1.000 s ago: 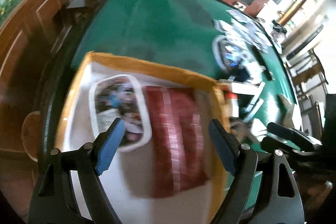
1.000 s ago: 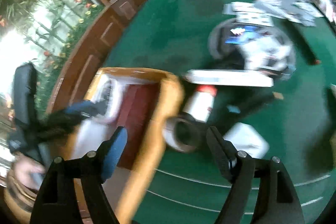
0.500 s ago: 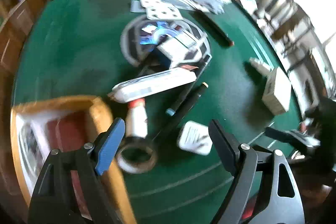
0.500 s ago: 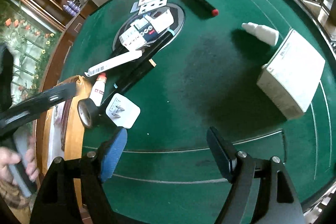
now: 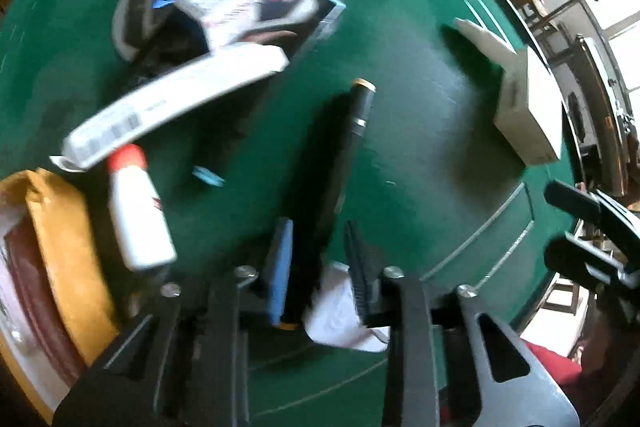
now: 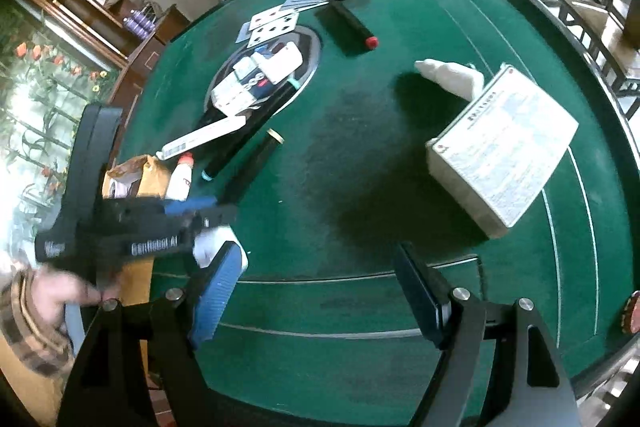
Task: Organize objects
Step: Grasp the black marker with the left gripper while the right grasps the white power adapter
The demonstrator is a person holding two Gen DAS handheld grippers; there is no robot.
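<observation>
- Left tongs [image 5: 318, 267] point steeply down at the green bench [image 5: 420, 155]; jaws are closing, with the near end of a long black pen [image 5: 340, 163] between them.
- Picture is blurred; whether the pads already press on the pen cannot be told. Blue pad [image 5: 280, 267] sits tight beside the barrel, the other pad stands a little off.
- Pen lies flat on the felt, gold-ringed end away from the tongs, a white card [image 5: 340, 311] under or just beside its near end.
- White bottle [image 5: 136, 215] with red cap lies just to the left, next to the tan-rimmed box [image 5: 68, 239], the likely place for the goods.
- Right tongs [image 6: 316, 287] hang apart over bare felt, nothing between them; white carton [image 6: 504, 151] is nearest to them.
- To do it well: centre the barrel on both pads before lifting, as an end grip on a long pen will probably let it swing.
- Keep the jaw tips clear of the card so it is not pinched along.
- Lift straight up, then carry over the box rim, clear of the bottle.
</observation>
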